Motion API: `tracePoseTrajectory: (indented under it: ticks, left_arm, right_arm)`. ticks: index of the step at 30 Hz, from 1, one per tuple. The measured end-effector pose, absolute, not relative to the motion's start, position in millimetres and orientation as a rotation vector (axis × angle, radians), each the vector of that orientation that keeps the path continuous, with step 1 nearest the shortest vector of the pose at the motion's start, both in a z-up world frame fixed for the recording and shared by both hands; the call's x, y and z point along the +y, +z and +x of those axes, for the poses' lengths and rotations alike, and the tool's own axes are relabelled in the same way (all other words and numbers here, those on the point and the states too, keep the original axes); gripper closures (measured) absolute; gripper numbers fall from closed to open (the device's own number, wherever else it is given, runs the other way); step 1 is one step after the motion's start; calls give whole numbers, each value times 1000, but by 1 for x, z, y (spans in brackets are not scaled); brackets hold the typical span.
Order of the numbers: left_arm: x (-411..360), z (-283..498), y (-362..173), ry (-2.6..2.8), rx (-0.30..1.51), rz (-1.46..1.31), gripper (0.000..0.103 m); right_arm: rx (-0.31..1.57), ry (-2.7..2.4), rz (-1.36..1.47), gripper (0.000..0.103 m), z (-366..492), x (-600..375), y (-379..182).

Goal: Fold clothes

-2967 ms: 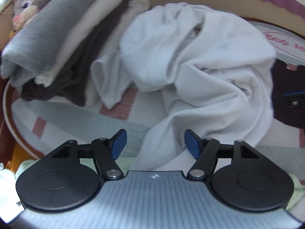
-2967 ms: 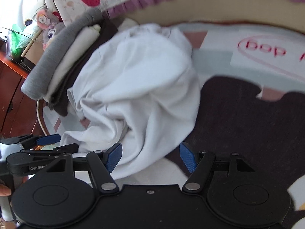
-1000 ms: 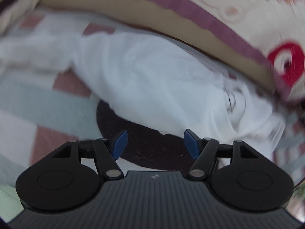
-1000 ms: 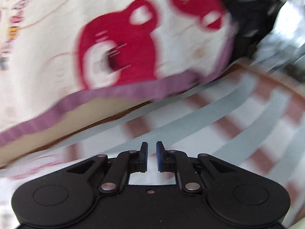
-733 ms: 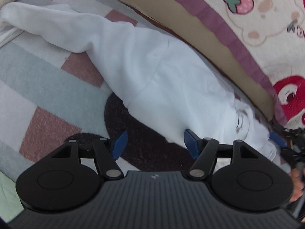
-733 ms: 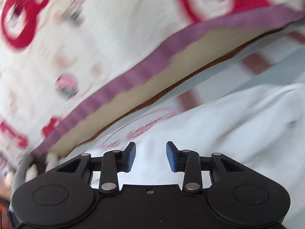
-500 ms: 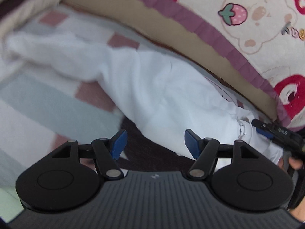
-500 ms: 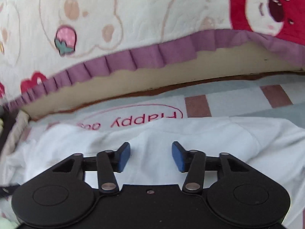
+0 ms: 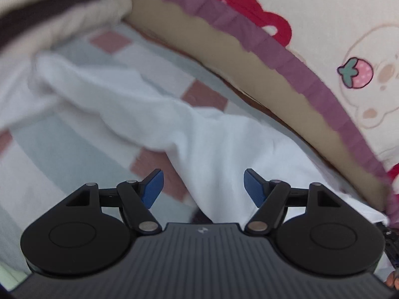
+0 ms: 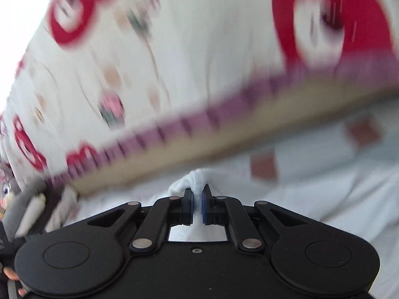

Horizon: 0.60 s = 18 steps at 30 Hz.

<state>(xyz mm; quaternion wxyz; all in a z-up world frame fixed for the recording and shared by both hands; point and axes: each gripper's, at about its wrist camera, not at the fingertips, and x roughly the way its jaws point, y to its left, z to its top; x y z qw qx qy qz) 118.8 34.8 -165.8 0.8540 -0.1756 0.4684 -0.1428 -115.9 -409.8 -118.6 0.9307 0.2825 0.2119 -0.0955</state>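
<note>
Right gripper (image 10: 197,200) has its blue-padded jaws pinched nearly together on a bunched fold of the white garment (image 10: 193,178), a knot of cloth bulging out just past the fingertips. Behind it, the rest of the white fabric spreads to the right over the checked blanket (image 10: 264,168), and a cartoon-print quilt (image 10: 199,49) with a purple frilled edge fills the upper part of this blurred view. At the far left edge sit a grey plush toy (image 10: 7,189) and some folded clothes, too smeared to name further.

Left gripper (image 9: 203,186) is spread wide and holds nothing; its blue pads (image 9: 152,186) sit on either side of the white garment (image 9: 199,134) without touching it. From this wrist view the garment lies stretched across the pink, grey and white checked blanket (image 9: 57,149), running from a narrow end at the upper left down to a broader part between and beyond the open fingers. The quilt's purple frill (image 9: 299,74) and tan underside run diagonally just beyond the garment, with a strawberry motif (image 9: 355,72) on the cream fabric above. A stack of folded clothes (image 9: 62,22) lies blurred at the upper left.
</note>
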Motion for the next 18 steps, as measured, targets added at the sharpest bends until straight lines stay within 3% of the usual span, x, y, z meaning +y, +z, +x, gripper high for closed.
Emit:
tracePoseTrajectory:
  ticks: [5, 13, 14, 17, 18]
  left_arm:
    - [14, 102, -158, -413, 1005, -240, 33]
    - [-18, 105, -161, -500, 1049, -257, 31]
    - [-19, 107, -164, -494, 1058, -280, 29]
    - [-16, 117, -178, -422, 1106, -323, 6]
    - [-18, 119, -181, -377, 1125, -280, 4]
  right_arm:
    - [403, -311, 650, 96, -134, -434, -122]
    - [349, -328, 601, 95, -139, -430, -117]
    - [341, -323, 613, 95, -141, -431, -117]
    - [300, -303, 678, 95, -149, -436, -117]
    - [289, -299, 691, 95, -151, -437, -117]
